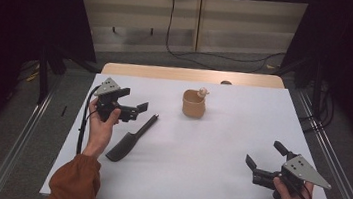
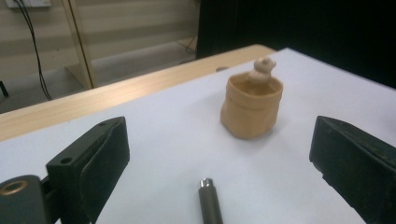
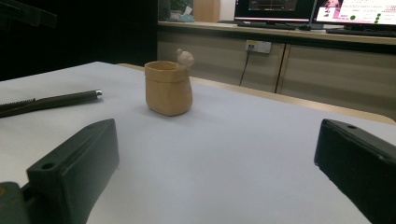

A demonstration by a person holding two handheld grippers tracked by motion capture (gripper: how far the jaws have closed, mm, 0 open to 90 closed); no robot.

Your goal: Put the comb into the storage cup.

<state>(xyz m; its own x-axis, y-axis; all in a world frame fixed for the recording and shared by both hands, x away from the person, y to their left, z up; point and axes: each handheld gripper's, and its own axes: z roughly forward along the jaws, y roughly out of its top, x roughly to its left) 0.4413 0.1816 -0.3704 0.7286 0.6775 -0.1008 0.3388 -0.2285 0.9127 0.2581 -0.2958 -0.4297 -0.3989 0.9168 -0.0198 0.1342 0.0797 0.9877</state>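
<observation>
Nearest the high camera, the right gripper (image 1: pixel 264 158) sits low at the near right of the white table (image 1: pixel 240 137), held in a hand, its jaws spread wide and empty. Across at the near left, the left gripper (image 1: pixel 135 110) is also released, jaws apart with nothing between them, hovering just above the dark brush (image 1: pixel 129 139). That brush lies flat on the table, its metal-tipped handle (image 2: pixel 210 200) pointing toward the far right, its broad head toward the near left. Farther out, near the table's middle and toward its far edge, stands a tan pot (image 1: pixel 194 104), upright, with a small pale figure (image 1: pixel 203 92) perched on its rim. Pot and brush are well apart.
</observation>
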